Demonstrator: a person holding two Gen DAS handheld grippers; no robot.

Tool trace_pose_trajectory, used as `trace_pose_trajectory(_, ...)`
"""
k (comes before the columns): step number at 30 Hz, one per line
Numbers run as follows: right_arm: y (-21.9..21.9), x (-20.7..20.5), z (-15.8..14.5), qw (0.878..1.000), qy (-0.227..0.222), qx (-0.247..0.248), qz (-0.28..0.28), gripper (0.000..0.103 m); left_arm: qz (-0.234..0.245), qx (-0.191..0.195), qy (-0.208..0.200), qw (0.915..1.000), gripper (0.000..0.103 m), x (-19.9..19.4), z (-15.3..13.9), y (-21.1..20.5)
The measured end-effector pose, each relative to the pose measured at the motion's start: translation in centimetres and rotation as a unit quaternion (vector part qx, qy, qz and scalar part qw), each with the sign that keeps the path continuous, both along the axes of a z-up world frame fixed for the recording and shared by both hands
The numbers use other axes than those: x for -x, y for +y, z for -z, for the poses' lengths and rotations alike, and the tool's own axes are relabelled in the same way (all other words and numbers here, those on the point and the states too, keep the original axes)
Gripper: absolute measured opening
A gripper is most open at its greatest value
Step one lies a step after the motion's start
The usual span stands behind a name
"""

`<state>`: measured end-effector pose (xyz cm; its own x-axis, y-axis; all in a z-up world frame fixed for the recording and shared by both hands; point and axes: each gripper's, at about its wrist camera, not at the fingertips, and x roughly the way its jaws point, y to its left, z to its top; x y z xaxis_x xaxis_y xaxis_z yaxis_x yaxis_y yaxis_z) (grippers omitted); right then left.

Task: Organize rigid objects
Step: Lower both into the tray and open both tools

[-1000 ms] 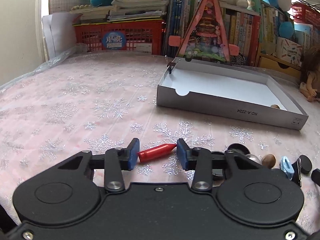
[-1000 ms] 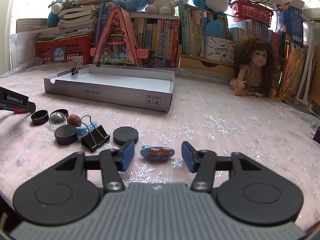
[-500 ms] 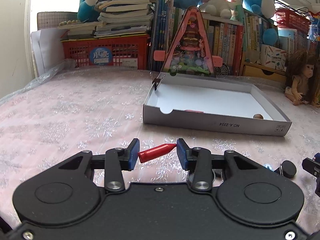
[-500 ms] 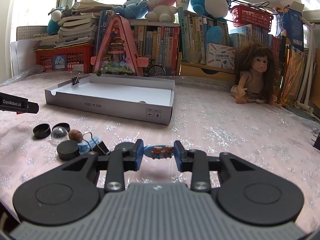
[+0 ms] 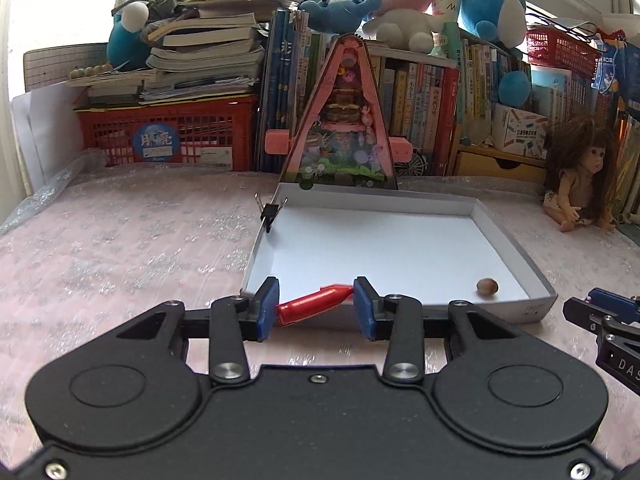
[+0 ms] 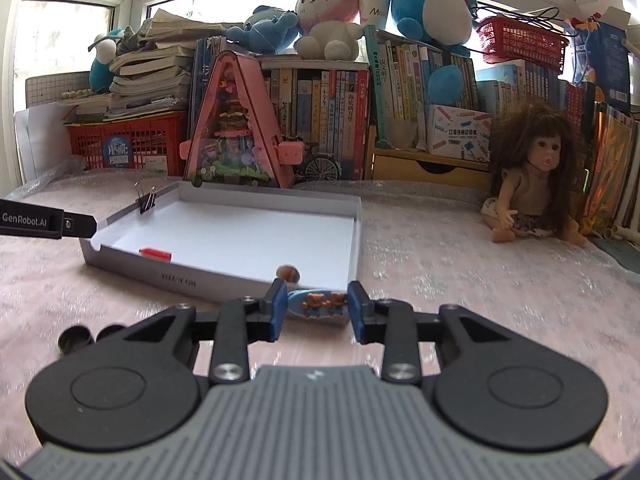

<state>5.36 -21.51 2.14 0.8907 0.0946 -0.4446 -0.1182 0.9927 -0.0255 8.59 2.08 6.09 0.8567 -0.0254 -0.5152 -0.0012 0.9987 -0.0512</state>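
Note:
My left gripper [image 5: 315, 304] is shut on a red crayon-like stick [image 5: 314, 303], held above the near left corner of the shallow white box [image 5: 516, 248]. A small brown nut [image 5: 487, 286] lies inside the box at its near right. My right gripper [image 6: 317, 306] is shut on a blue hair clip with two small bears [image 6: 318, 303], held in front of the box's near right corner [image 6: 357, 240]. In the right wrist view the red stick [image 6: 156, 254] and the nut [image 6: 289, 272] show over the box.
A black binder clip [image 5: 270, 210] grips the box's left wall. Black caps [image 6: 74, 338] lie on the pink snowflake cloth at the left. A doll [image 6: 532, 184] sits at the right. A pink toy house [image 5: 340, 120], a red crate [image 5: 168, 136] and books line the back.
Both grippers have lifted and moved forward to the box with their objects. The left now holds the red stick over the box's near corner; the right has reached the box's near right corner.

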Motion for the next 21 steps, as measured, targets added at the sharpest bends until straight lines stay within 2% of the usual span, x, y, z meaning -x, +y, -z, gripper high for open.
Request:
trace_pose_trajectory(4,0.1,-2.5,-0.9,1.000,0.003,-0.012,-0.004,0.038,0.010,-0.002,0.005,0.9999,0.038,-2.5,-0.5,-0.4)
trace_pose_trajectory(9,0.6,-6.4,-1.4,1.000,0.020,-0.020,-0.014,0.038,0.011,0.019,0.048,0.9986,0.038,-6.8,0.0,-0.3)
trace_pose_trajectory(16,0.6,-11.7,-0.1,0.993,0.091,-0.074,-0.020,0.038,0.006,0.038,0.113,0.9929,0.038,-12.0,2.7,0.1)
trace_pose_trajectory(21,0.6,-13.8,1.1,0.988,0.126,-0.090,-0.021,0.038,0.006,0.034,0.139,0.9897,0.038,-13.8,4.4,-0.1)
